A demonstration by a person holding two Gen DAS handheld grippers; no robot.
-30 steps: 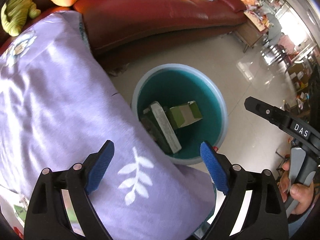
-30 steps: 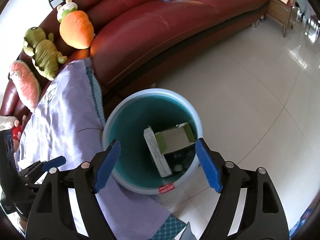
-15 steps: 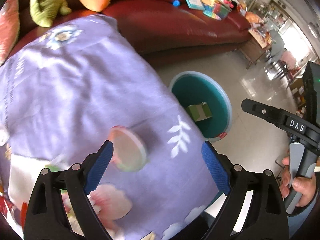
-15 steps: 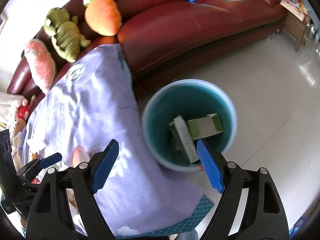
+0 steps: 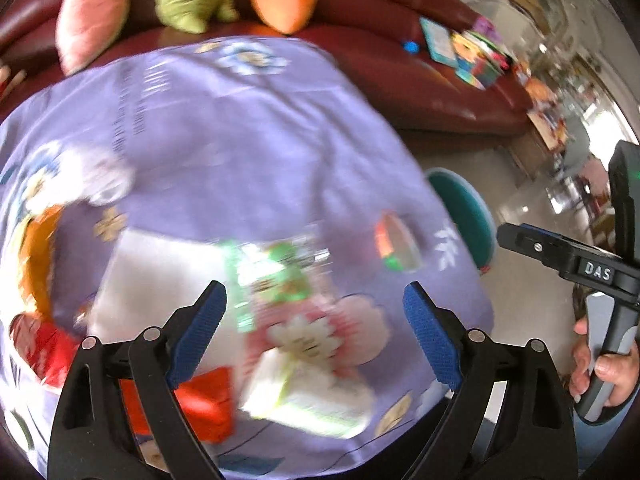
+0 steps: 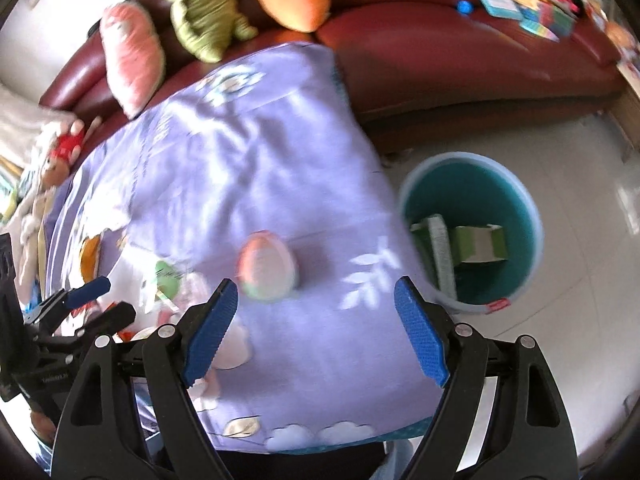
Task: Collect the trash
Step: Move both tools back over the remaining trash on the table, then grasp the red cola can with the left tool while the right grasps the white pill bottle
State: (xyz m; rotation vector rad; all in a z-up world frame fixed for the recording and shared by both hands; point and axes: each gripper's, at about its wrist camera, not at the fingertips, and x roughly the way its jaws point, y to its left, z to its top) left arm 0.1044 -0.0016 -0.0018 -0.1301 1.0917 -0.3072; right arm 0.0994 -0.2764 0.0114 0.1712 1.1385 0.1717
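Swung away from round teal plastic bin (image 6: 472, 240) onto soft purple printed cloth (image 6: 240, 160); left gripper (image 5: 316, 328) and right gripper (image 6: 316, 320) both released, blue ribbed pads empty.

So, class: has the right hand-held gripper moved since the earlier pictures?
Yes. The right hand-held gripper has swung from above the round teal bin to over the purple floral cloth.

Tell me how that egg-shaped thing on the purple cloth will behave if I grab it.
The egg looks rounded and smooth, so it may roll on the cloth if nudged. It could also squirt from the right gripper, whose pads are flat. It lies near the cloth's middle, so a fall seems unlikely.
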